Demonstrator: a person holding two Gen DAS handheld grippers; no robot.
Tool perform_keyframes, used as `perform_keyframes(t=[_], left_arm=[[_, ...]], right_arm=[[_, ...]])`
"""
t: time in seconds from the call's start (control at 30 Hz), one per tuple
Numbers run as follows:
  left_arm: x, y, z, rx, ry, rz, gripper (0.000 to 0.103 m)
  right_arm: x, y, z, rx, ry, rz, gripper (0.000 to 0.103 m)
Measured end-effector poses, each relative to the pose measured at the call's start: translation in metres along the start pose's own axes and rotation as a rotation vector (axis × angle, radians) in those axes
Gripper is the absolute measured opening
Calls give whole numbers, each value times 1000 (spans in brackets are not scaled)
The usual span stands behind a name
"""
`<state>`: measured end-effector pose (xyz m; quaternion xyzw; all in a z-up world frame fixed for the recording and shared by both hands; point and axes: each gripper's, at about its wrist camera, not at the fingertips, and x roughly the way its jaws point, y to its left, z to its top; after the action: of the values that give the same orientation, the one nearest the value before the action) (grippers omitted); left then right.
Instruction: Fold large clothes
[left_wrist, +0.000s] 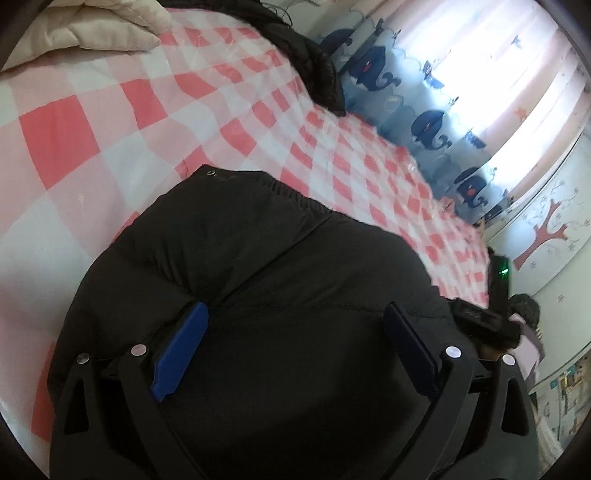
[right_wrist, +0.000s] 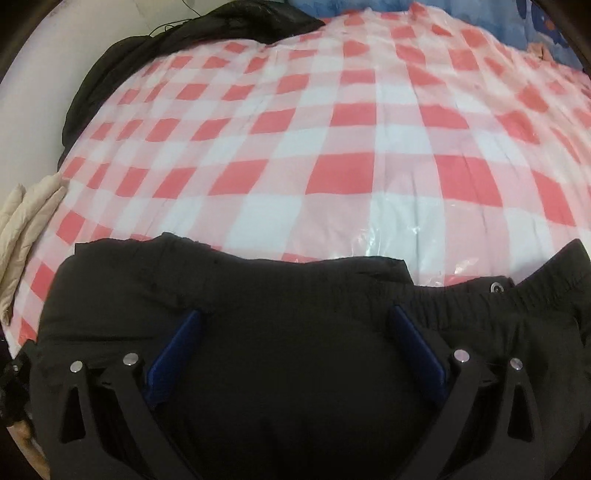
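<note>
A large black padded jacket (left_wrist: 258, 266) lies on a bed with a pink and white checked cover (left_wrist: 110, 110). My left gripper (left_wrist: 295, 314) is open, its blue pads (left_wrist: 181, 354) spread wide just above the jacket's bulging middle. The jacket also fills the lower half of the right wrist view (right_wrist: 295, 314), with its elastic hem and a snap button (right_wrist: 496, 286) toward the checked cover (right_wrist: 332, 147). My right gripper (right_wrist: 295, 317) is open over the jacket, holding nothing. The other gripper (left_wrist: 484, 325) shows at the jacket's right edge in the left wrist view.
A second black garment (left_wrist: 314, 62) lies at the bed's far edge; it also shows in the right wrist view (right_wrist: 147, 55). A cream padded garment (left_wrist: 92, 26) sits at the bed corner, also in the right wrist view (right_wrist: 26, 229). Blue whale curtains (left_wrist: 424, 118) hang beyond the bed.
</note>
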<state>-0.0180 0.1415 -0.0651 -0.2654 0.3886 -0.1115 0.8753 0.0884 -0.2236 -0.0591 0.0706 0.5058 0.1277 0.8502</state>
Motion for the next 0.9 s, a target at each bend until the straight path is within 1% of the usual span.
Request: perform_keyframes(t=[0.03, 0.07, 0.1, 0.13, 0.17, 0.23, 0.3, 0.33, 0.37, 0.4, 0.43, 0.47, 0.5, 0.53, 0.6, 0.63, 0.7, 0.73, 0.77, 0.8, 0.83, 0.87, 0.9], left_arm=[[-5, -2, 1, -15, 4, 6, 92], [-15, -6, 2, -43, -3, -17, 92], [-25, -10, 2, -59, -14, -44, 92], [-37, -18, 1, -61, -31, -67, 92], [-50, -32, -3, -41, -48, -101, 92], [-61, -56, -13, 6, -57, -144, 92], [-61, -78, -30, 58, -62, -159, 92], [-56, -87, -38, 79, -57, -157, 92], [-44, -94, -49, 93, -26, -148, 92], [-32, -95, -58, 104, -5, -135, 92], [-25, -96, -65, 126, -5, -117, 92], [-12, -98, -74, 178, 1, -78, 92], [-8, -101, -78, 208, 5, -49, 92], [-7, -103, -81, 222, 7, -22, 92], [-14, -103, -78, 200, 26, -3, 92], [-21, -102, -78, 190, 27, 1, 92], [-43, -98, -80, 197, 12, 22, 92], [-54, -96, -83, 214, 5, 35, 92], [-63, -91, -87, 234, 6, 55, 92], [-67, -87, -89, 240, 15, 70, 92], [-69, -78, -91, 236, 36, 87, 92], [-71, -69, -92, 225, 58, 89, 92], [-76, -60, -93, 211, 75, 78, 92]], right_arm=[[-3, 1, 0, -12, 14, -6, 96], [-15, 1, 0, -30, 27, -24, 96], [-29, -1, -4, -26, 15, -35, 96], [-60, -6, -12, -16, -38, -25, 96], [-80, -9, -19, -16, -81, -21, 96], [-133, -26, -50, 0, -203, -64, 96], [-158, -54, -81, 56, -279, -101, 96], [-163, -76, -104, 107, -309, -109, 96], [-160, -92, -115, 144, -316, -106, 96], [-152, -113, -133, 198, -314, -105, 96], [-141, -128, -147, 214, -314, -102, 96], [-138, -134, -154, 205, -329, -84, 96], [-137, -140, -159, 218, -342, -49, 96], [-138, -145, -159, 244, -336, -32, 96], [-147, -138, -151, 240, -291, -86, 96], [-156, -131, -149, 231, -284, -108, 96], [-177, -116, -157, 202, -325, -91, 96], [-194, -98, -164, 149, -367, -76, 96], [-201, -86, -171, 110, -386, -75, 96], [-208, -69, -180, 55, -398, -69, 96], [-208, -58, -185, 16, -389, -65, 96], [-197, -42, -192, -52, -331, -82, 96], [-176, -32, -197, -109, -228, -119, 96]])
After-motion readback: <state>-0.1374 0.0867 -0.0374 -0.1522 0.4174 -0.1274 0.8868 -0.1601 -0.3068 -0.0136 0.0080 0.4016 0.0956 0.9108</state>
